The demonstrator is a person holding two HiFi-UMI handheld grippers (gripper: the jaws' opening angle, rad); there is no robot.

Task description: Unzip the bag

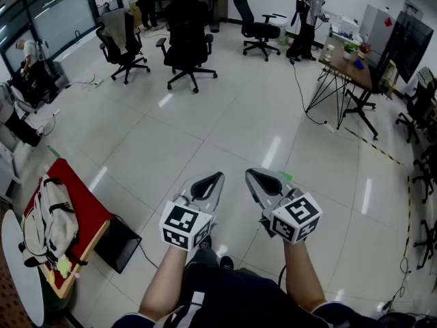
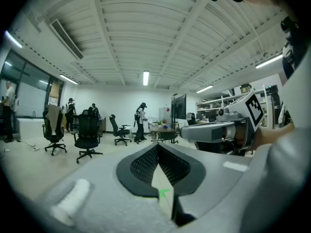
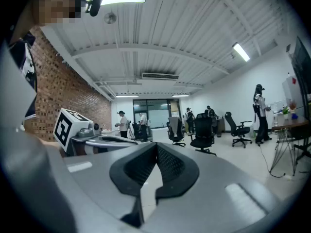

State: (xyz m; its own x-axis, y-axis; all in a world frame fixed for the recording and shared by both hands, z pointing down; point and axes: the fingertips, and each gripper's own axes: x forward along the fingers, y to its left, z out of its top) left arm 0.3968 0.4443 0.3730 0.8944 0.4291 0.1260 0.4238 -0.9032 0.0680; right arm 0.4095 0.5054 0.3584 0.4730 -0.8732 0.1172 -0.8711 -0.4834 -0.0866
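While the cream fabric bag [image 1: 49, 224] slumps on a red table [image 1: 83, 198], left gripper [image 1: 216, 177] and right gripper [image 1: 250, 173] are pressed together.

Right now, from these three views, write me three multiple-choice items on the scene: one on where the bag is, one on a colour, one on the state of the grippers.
1. Where is the bag?
A. on the table at the person's left
B. inside a drawer
C. on a sofa

2. What colour is the table top under it?
A. blue
B. red
C. green

3. How do the left gripper and the right gripper stand?
A. both open
B. both shut on the bag
C. both shut and empty

Answers:
1 A: the head view shows it lying on the table at the left, apart from both grippers.
2 B: the bare top beside the bag is red.
3 C: each gripper view shows the jaws meeting with nothing between them.
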